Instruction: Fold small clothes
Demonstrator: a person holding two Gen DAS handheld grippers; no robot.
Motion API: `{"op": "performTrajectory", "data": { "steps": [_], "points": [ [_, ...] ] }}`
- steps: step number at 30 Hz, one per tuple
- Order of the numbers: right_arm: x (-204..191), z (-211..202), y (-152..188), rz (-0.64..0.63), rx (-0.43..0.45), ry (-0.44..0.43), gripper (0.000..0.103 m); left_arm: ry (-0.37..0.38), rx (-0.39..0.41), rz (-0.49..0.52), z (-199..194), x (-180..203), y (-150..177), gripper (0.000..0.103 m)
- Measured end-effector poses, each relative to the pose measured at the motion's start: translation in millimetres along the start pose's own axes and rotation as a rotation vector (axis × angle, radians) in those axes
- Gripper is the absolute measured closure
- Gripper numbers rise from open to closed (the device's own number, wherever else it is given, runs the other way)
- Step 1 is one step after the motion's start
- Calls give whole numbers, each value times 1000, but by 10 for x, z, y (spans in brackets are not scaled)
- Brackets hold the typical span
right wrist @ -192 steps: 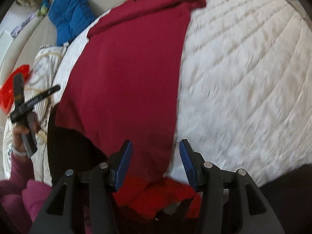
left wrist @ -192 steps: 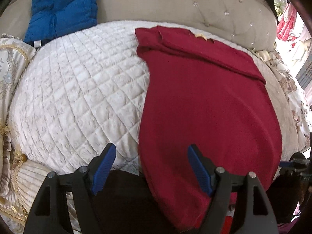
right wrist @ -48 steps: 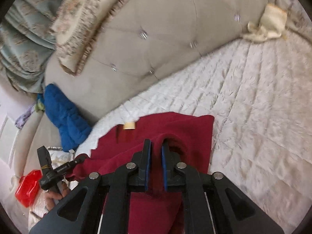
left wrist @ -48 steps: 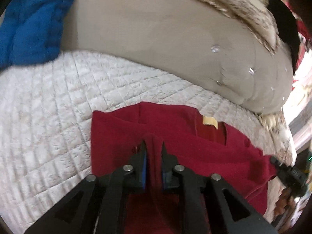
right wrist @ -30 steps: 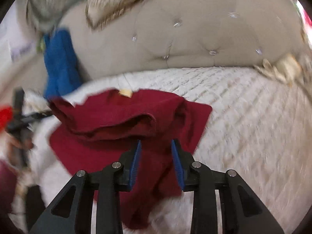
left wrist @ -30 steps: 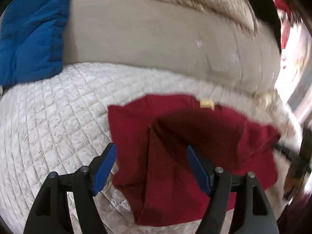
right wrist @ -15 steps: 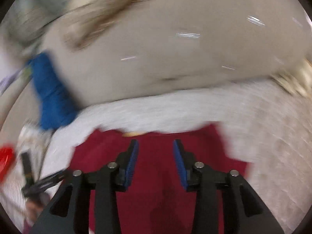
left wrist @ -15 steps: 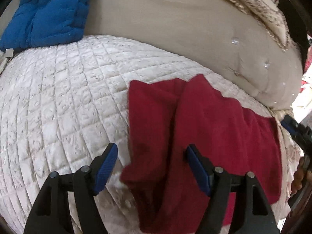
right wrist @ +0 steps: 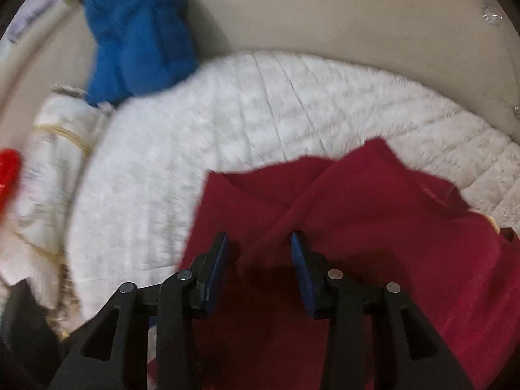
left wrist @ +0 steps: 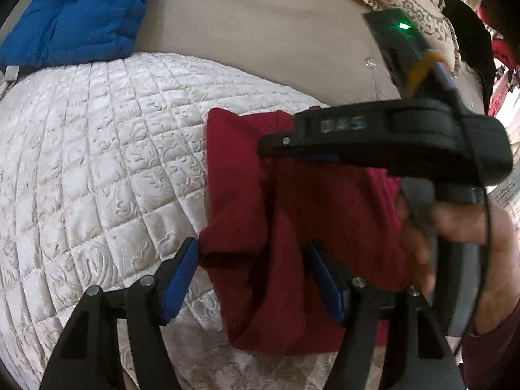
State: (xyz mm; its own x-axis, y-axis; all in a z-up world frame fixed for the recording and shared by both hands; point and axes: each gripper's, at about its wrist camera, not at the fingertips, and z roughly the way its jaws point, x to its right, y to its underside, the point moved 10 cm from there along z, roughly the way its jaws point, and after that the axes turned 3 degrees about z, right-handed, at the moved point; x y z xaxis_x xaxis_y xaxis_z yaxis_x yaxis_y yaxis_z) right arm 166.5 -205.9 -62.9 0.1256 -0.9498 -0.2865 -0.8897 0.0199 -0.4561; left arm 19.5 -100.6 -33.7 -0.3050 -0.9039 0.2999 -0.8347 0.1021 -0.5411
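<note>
One quilted bed (left wrist: 97, 169) is filling the left and centre of both views, its white cover (right wrist: 247, 104) lying under everything else, with one beige tufted headboard (left wrist: 260, 32) running across the top. One blue padded item (left wrist: 74, 13) is resting at upper left against that headboard. One dark red garment (left wrist: 292, 227) is lying on the bed at centre right of the left wrist view and lower right of the right wrist view (right wrist: 373, 227), partly folded, with loose overlapping layers and a raised ridge. Two hand-held grippers are working: the left hand-held gripper (left wrist: 253, 276) is standing open over the garment's lower left edge, jaws having just been closing a little with cloth between but not pinched; the right hand-held gripper (right wrist: 258, 260) is hovering with jaws narrowly apart, having just been closing, nothing pinched. One hand (left wrist: 471, 253) is holding the right tool at right. Judgement: the next fold is wanting both edges pinched through every layer, then carried over evenly, flattening the ridge first.
</note>
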Motion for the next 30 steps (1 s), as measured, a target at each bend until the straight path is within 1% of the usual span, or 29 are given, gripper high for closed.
{"op": "performTrajectory", "data": {
  "steps": [1, 2, 3, 5, 7, 8, 10, 12, 13, 15, 16, 17, 18, 19, 20, 21, 22, 24, 25, 26, 27, 28, 29, 30],
  "points": [
    [11, -3, -15, -10, 20, 28, 103, 11, 2, -6, -16, -9, 10, 32],
    [28, -35, -35, -20, 40, 63, 103, 21, 2, -15, -42, -19, 22, 32],
    [6, -76, -49, -22, 53, 54, 103, 36, 2, -29, -79, -33, 38, 34],
    [-99, -250, -70, -26, 104, -8, 103, 48, 14, -42, -154, -49, 41, 35],
    [-264, -439, -81, -51, 159, -59, 103, 40, 45, -39, -241, -32, 6, 35],
    [-350, -445, -72, -63, 165, -76, 103, 37, 57, -34, -267, -16, -6, 35],
    [-461, -326, -81, -82, 140, -81, 103, 19, 67, -19, -268, 10, -22, 35],
    [-415, -61, -39, -78, 86, -29, 103, -12, 45, 0, -210, 8, 14, 35],
    [-365, -2, -24, -63, 73, -21, 103, -15, 40, 2, -191, 2, 17, 35],
    [-288, -97, 40, -24, 85, -63, 103, -18, 44, -1, -190, 3, 10, 35],
    [-235, -282, 87, -12, 121, -99, 103, -18, 55, -4, -205, 1, -7, 35],
    [-153, -481, 138, -3, 161, -107, 102, -19, 69, -6, -208, -6, -41, 35],
    [-37, -645, 178, 7, 200, -96, 100, -23, 85, -8, -232, -6, -64, 35],
    [123, -814, 209, 21, 237, -61, 100, -27, 95, -10, -245, -7, -81, 34],
    [426, -1016, 253, 49, 278, 16, 100, -28, 97, -10, -241, -7, -87, 33],
    [642, -1137, 282, 68, 304, 65, 100, -34, 90, -7, -220, -7, -81, 33],
    [955, -1286, 322, 99, 332, 125, 100, -52, 79, 3, -188, -11, -68, 33],
    [1586, -1475, 422, 191, 347, 235, 100, -91, 65, 23, -104, -25, -60, 32],
    [1982, -1529, 498, 248, 344, 309, 100, -103, 59, 30, -75, -16, -47, 32],
    [2194, -1551, 544, 284, 343, 351, 100, -110, 55, 30, -57, -15, -40, 29],
    [2499, -1551, 615, 343, 338, 400, 100, -119, 53, 27, -35, -20, -40, 25],
    [2680, -1521, 655, 383, 327, 404, 103, -129, 52, 24, -14, -46, -34, 24],
    [2832, -1432, 704, 429, 303, 358, 103, -137, 50, 22, 20, -69, -41, 22],
    [2887, -1377, 719, 457, 297, 317, 103, -148, 49, 24, 33, -75, -41, 21]
  ]
}}
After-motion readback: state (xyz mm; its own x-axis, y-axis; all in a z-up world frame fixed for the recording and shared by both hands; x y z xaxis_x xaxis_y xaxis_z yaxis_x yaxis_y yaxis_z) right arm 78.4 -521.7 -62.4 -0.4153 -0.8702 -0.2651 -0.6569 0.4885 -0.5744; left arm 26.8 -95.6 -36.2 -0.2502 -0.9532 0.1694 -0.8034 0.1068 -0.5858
